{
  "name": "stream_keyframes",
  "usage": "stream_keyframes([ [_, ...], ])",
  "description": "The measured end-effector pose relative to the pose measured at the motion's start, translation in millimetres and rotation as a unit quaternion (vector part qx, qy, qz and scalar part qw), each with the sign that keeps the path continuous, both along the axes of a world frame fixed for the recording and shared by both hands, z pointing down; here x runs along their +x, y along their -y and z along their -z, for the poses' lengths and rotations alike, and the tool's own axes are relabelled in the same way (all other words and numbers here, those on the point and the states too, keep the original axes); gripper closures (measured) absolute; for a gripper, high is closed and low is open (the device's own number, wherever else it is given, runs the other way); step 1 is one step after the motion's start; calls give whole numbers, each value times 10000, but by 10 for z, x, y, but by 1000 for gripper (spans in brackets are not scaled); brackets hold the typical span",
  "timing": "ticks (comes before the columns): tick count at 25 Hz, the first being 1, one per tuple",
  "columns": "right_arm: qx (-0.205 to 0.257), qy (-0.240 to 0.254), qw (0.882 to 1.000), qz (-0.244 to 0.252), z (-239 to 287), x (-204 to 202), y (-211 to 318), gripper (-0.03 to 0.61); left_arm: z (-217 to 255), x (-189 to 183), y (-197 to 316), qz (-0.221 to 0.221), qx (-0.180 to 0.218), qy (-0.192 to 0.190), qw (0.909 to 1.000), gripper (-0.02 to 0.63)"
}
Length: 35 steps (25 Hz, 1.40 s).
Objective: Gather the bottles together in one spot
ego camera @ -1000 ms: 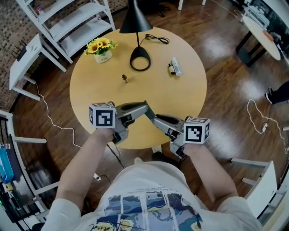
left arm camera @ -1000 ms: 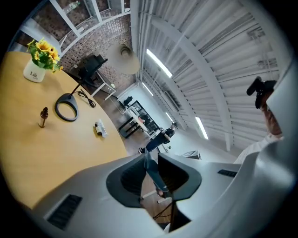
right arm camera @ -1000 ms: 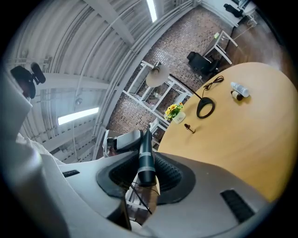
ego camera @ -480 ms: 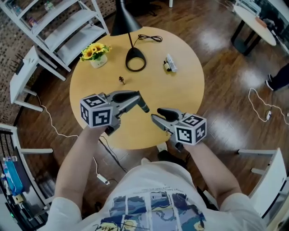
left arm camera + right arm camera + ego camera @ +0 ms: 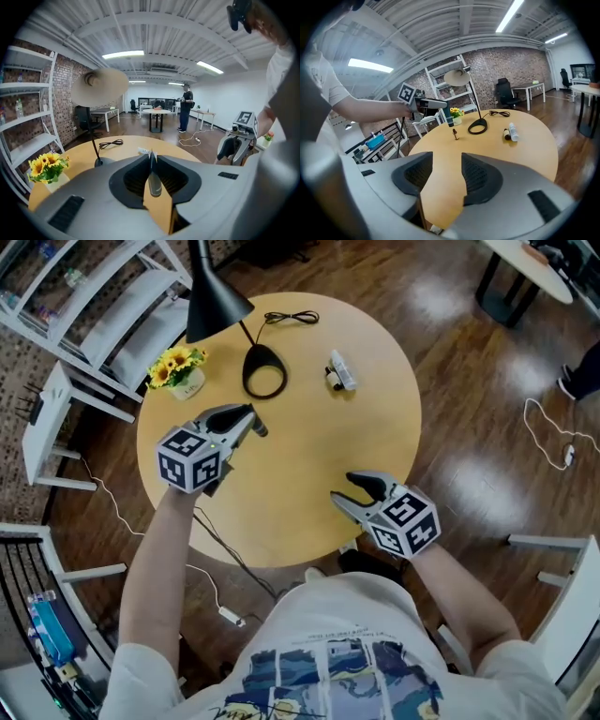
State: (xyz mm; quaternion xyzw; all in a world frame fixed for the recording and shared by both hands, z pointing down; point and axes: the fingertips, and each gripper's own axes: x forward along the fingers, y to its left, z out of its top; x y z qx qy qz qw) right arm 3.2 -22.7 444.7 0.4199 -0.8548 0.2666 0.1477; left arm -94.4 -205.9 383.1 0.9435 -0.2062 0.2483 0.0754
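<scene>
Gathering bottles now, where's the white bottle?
In the head view the white bottle lies on the table's far side, just right of the lamp base, a small dark bottle beside it.

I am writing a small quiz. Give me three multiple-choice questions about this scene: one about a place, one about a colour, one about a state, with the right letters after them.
1. Where is the white bottle?
A. on the floor
B. on the table, on the side of the lamp base away from the flowers
C. among the flowers

2. What colour are the flowers?
A. red
B. yellow
C. white

3. What is the state of the left gripper?
A. open and empty
B. shut on a flower stem
C. shut on a dark bottle

Answers:
1 B: the head view shows it lying on the tabletop, with the lamp base between it and the flowers.
2 B: the petals are yellow in every view.
3 C: the right gripper view shows the bottle hanging from its closed tips.
</scene>
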Motion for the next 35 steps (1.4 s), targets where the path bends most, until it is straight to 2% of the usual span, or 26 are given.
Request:
stream_keyframes([
  [4,-84,-113,9999,63,-120,186,59,360,-307,90,305,234,167,261,9992,561],
  [16,-521,-150,9985,-10,-538,679,200,360,-1195,-14,938,1169,199,415,9921,561],
  [26,-706,-120,9974,5,-643,667,382,360,-1562,-131,1085,1700,506,714,9815,561],
  [35,-770,-169,9969,42,-673,621,469,360,-1720,-271,1139,2198,406,617,9727,561],
])
